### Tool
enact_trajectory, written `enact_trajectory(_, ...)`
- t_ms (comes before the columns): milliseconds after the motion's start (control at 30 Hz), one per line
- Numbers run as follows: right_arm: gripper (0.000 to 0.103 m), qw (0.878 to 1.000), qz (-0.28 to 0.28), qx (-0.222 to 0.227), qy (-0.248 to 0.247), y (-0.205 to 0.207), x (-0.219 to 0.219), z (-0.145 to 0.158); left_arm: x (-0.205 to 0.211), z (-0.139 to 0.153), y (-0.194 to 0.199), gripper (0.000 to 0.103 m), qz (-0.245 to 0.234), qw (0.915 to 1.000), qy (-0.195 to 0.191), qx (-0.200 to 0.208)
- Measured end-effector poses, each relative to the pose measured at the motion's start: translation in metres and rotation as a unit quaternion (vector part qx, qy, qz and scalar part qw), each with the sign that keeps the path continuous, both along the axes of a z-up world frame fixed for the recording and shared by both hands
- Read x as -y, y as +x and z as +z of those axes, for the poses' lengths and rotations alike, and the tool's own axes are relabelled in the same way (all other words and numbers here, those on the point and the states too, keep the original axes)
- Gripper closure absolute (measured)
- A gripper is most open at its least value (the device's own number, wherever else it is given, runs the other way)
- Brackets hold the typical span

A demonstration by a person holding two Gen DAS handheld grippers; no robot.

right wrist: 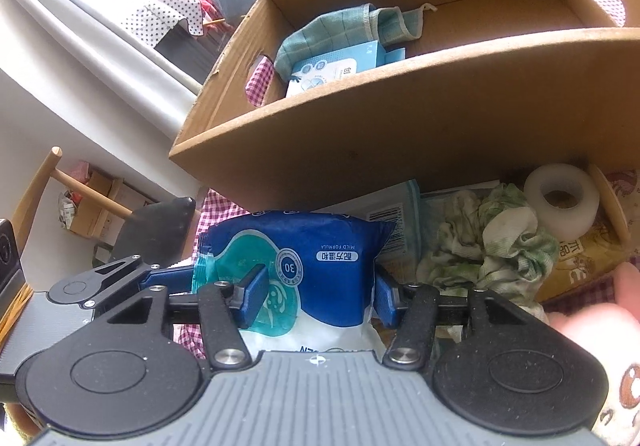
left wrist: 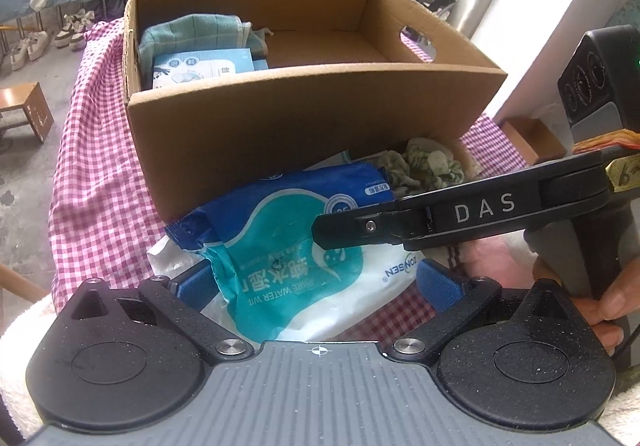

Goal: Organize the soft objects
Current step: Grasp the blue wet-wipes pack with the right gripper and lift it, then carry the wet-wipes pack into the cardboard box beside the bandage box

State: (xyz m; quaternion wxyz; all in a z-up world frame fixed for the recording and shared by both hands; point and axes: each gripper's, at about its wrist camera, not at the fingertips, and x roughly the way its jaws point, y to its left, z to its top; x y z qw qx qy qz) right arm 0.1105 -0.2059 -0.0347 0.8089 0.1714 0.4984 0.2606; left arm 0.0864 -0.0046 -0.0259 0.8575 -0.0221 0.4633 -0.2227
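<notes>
A blue and white wet-wipes pack [left wrist: 280, 246] lies in front of a cardboard box [left wrist: 304, 114] on the checked cloth. My left gripper [left wrist: 316, 282] is open, its blue pads on either side of the pack's near end. My right gripper [right wrist: 320, 294] is shut on the same pack [right wrist: 320, 266], pads pressing both its sides; its arm crosses the left wrist view [left wrist: 460, 218]. Inside the box lie a teal towel [left wrist: 192, 30] and a light blue wipes pack [left wrist: 200, 66]. A green and white crumpled cloth [right wrist: 492, 242] lies right of the pack.
A white tape roll [right wrist: 560, 198] and a yellow packet [right wrist: 580, 258] sit by the box's right corner. A pink plush toy [right wrist: 600, 346] is at the right edge. The pink checked tablecloth [left wrist: 92, 182] covers the table; a wooden stool [left wrist: 28, 110] stands on the floor at left.
</notes>
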Motion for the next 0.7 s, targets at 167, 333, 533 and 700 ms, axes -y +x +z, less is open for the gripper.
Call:
enact_trajectory(167, 0.046, 0.999, 0.004, 0.045, 0.015, -0.009, 0.003, 0.033, -0.003, 0.031, -0.01, 0.001, 0.006, 0.999, -0.008, 0.044)
enact_trajectory(333, 0.046, 0.995, 0.006, 0.096, 0.038, -0.004, 0.01, 0.08, -0.002, 0.075, -0.011, 0.001, 0.008, 0.994, -0.018, 0.108)
enact_trajectory(533, 0.046, 0.989, 0.012, 0.135, 0.052, 0.03, 0.016, 0.125, 0.001, 0.117, 0.014, 0.001, 0.006, 0.9853, -0.024, 0.169)
enact_trajectory(700, 0.046, 0.993, 0.015, 0.108, 0.052, 0.084, 0.016, 0.123, 0.002, 0.117, 0.058, 0.001, 0.01, 0.9878, -0.034, 0.151)
